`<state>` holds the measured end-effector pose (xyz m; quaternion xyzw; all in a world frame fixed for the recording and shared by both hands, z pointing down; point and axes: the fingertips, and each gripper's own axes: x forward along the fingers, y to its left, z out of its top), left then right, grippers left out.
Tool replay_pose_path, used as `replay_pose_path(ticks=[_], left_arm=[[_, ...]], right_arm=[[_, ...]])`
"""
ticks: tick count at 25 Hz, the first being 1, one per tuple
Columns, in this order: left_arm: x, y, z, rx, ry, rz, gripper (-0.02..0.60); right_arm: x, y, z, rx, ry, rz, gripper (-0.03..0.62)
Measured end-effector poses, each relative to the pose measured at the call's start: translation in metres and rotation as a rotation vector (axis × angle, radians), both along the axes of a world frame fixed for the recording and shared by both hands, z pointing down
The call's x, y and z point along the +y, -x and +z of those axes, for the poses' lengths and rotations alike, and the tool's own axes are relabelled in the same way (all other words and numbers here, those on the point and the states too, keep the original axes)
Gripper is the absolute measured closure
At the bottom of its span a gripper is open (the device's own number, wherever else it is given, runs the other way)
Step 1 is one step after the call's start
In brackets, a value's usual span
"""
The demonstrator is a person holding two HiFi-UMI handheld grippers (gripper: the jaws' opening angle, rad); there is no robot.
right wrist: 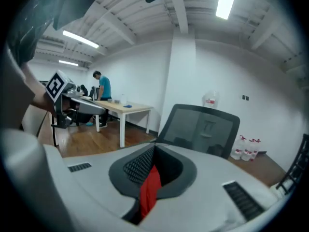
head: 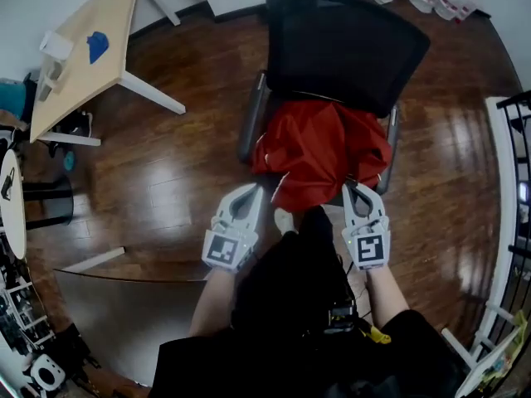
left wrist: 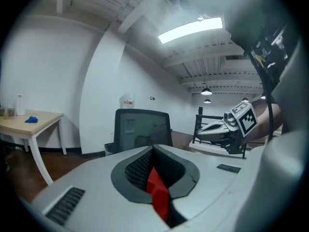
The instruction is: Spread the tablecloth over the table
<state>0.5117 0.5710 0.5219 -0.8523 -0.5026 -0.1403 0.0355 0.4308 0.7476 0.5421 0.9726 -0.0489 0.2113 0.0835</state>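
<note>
Stands over a black office chair (head: 344, 48) on a dark wood floor (head: 166, 164), both forearms reaching forward and a little downward, side by side and nearly parallel; holds the left gripper (head: 250, 193) at the seat's front left and the right gripper (head: 356, 191) at its front right, marker cubes turned upward toward the head camera.

Pinches the red tablecloth (head: 319, 152) with both tongs; presses the left jaws fully together on a thin red fold (left wrist: 157, 190), nothing else between them; clamps the right jaws just as tightly on a narrow red strip (right wrist: 150, 190); points both tongs toward the chair's mesh back.

Has the tablecloth bunched in a crumpled heap on the chair seat, its front edge drooping over the seat's lip to meet the two gripper tips; has it well apart from the light wooden table (head: 83, 65) at the upper left of the head view, with a small blue object (head: 97, 46) on top; shares the room with a person (right wrist: 104, 88) in a teal top, standing beyond that table in the right gripper view.
</note>
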Motion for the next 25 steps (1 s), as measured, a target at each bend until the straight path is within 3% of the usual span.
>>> replay_pose_path(ticks=[3,5,9,11,14,16,17,19,25], left_arm=[[0.040,-0.005,0.038,-0.041,-0.115,0.076,0.588],[0.065,-0.008,0.063,-0.046,-0.181,0.107,0.576],[0.106,-0.017,0.119,-0.054,-0.319,0.133,0.451],[0.121,-0.026,0.151,-0.059,-0.405,0.122,0.360],[0.132,-0.036,0.200,-0.131,-0.523,0.062,0.132],[0.133,-0.042,0.230,-0.196,-0.574,0.022,0.059],[0.133,-0.045,0.244,-0.229,-0.596,0.005,0.016],[0.132,-0.054,0.273,-0.289,-0.643,-0.021,-0.032],[0.134,-0.069,0.337,-0.451,-0.714,-0.063,-0.034]], right_arm=[[0.037,-0.005,0.038,-0.087,0.085,0.057,0.586],[0.064,-0.012,0.066,-0.150,0.160,0.104,0.461],[0.121,-0.020,0.125,-0.343,0.318,0.171,0.256],[0.145,-0.031,0.141,-0.405,0.386,0.162,0.171],[0.168,-0.045,0.169,-0.489,0.453,0.102,0.114],[0.179,-0.055,0.194,-0.558,0.470,0.042,0.107],[0.184,-0.061,0.207,-0.598,0.474,0.015,0.032],[0.193,-0.074,0.236,-0.683,0.485,-0.028,0.026],[0.212,-0.105,0.300,-0.897,0.531,-0.125,0.026]])
